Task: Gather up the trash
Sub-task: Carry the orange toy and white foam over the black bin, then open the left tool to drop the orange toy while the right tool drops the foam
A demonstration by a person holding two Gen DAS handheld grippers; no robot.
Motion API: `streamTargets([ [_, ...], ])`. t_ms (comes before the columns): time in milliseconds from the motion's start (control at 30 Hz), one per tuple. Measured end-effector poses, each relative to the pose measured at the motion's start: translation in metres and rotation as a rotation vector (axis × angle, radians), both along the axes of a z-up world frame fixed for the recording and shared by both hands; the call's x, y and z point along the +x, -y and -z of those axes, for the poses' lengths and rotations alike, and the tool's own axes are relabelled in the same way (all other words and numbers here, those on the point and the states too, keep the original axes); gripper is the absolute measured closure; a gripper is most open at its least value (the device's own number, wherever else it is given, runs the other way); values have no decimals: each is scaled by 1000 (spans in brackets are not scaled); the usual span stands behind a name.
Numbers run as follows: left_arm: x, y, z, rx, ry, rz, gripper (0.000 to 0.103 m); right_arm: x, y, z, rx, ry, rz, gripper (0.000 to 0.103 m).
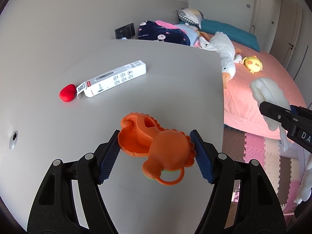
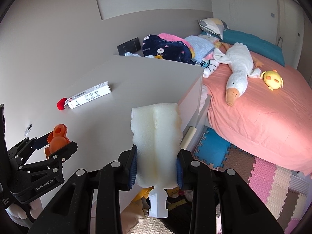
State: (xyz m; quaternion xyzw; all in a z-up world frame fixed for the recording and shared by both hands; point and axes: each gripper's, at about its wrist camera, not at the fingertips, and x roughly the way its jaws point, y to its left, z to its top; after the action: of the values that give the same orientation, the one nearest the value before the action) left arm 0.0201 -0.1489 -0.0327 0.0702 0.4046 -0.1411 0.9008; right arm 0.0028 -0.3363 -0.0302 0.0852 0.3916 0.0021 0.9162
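1. The left gripper (image 1: 155, 152) is clamped on an orange toy (image 1: 156, 146), its blue pads pressing the toy's two sides; the toy hangs just above the near part of the grey table (image 1: 58, 48).
2. The right gripper (image 2: 157, 167) squeezes a white foam piece (image 2: 157, 136), which stands up between the pads over the table's near right edge.
3. Far left on the table lies a white box (image 1: 113, 79) with its end flap open, touching or just beside a red ball (image 1: 67, 93).
4. Right of the table is a bed (image 2: 263, 117) with a pink sheet; on it lie a goose plush (image 2: 237, 68) and, near it, a yellow chick (image 2: 273, 79).
5. Foam mats (image 2: 269, 175) cover the floor below the bed.
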Motion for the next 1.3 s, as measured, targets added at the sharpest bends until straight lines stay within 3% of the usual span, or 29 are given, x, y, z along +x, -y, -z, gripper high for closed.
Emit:
streamTargets([
  [1300, -49, 132, 17, 5, -62, 328, 34, -72, 116, 11, 20, -18, 263, 68],
])
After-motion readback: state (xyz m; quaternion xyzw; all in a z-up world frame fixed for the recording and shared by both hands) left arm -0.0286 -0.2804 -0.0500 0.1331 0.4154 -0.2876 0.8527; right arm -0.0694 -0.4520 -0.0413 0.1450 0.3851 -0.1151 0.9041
